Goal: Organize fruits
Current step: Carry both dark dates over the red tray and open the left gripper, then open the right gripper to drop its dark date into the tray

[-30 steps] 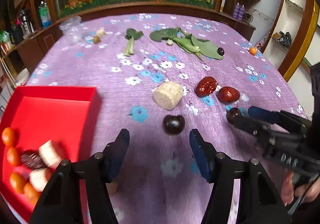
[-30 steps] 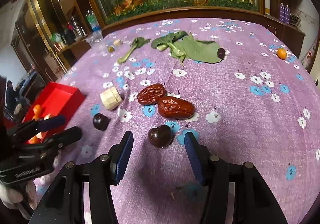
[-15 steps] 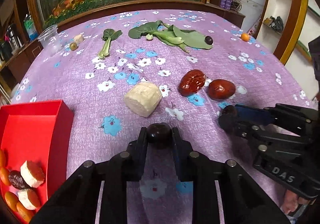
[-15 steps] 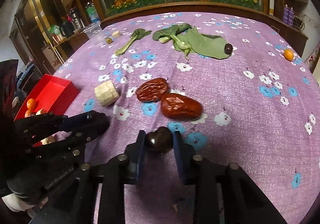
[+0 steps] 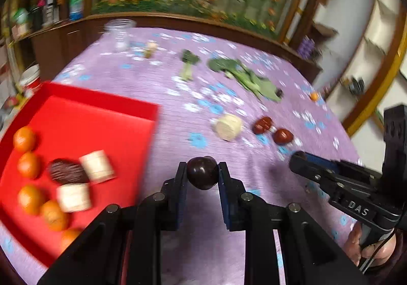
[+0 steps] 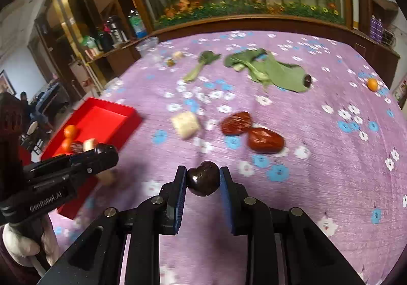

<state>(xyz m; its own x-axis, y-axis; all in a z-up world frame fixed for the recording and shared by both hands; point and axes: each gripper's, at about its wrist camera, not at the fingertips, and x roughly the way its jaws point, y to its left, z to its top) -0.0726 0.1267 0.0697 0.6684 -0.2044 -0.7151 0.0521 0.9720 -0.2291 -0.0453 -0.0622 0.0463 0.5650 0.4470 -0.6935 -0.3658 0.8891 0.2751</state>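
Each hand-held gripper, left (image 5: 202, 175) and right (image 6: 202, 178), pinches 1 dark fruit; red tray (image 5: 106, 107) holds roughly 9 blurred pieces; 2 dates (image 6: 251, 130) remain.

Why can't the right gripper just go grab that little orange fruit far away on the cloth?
Probably not now. The right gripper is already shut on a dark plum, so its fingers are full. The small orange fruit sits apart near the table's far right edge, with open purple cloth between them.
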